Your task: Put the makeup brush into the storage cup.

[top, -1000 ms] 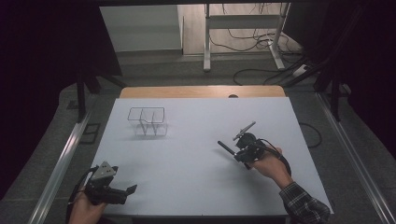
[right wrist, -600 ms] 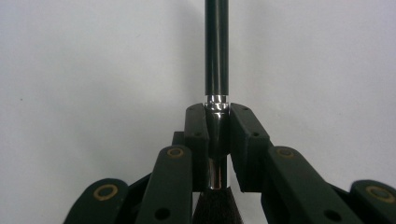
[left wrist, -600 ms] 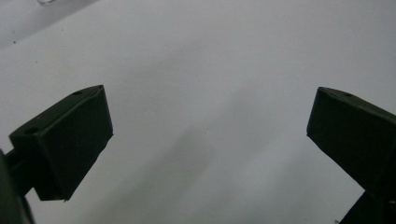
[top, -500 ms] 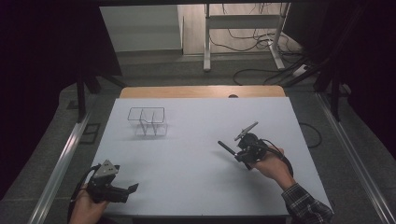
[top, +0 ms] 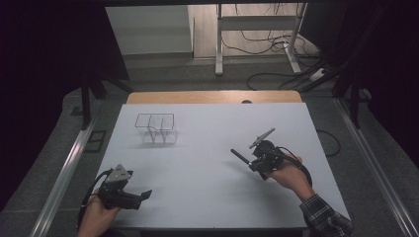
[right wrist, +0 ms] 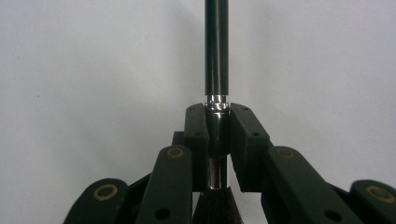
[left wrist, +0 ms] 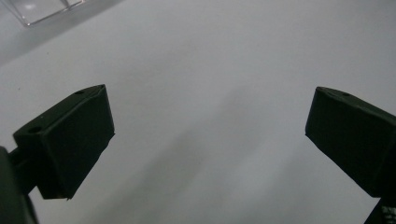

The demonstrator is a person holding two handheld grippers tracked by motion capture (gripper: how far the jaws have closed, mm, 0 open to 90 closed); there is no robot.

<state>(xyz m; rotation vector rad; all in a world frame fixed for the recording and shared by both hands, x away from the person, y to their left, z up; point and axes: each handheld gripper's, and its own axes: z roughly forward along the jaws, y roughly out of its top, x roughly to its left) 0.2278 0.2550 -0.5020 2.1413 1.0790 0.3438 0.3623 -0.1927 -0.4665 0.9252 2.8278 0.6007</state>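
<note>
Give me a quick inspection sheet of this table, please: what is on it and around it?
Surface: white table, bare, wooden strip at the far edge.
Job's things: black rod with a silver collar, clamped in the right gripper; clear box at far left.
Clutter: nothing seen.
Grippers: right shut on the rod; left gripper open at the near left corner, nothing between its jaws.
Cables: one trails from each gripper; more lie on the floor behind.
Surroundings: dark curtains, white frame legs beyond.
</note>
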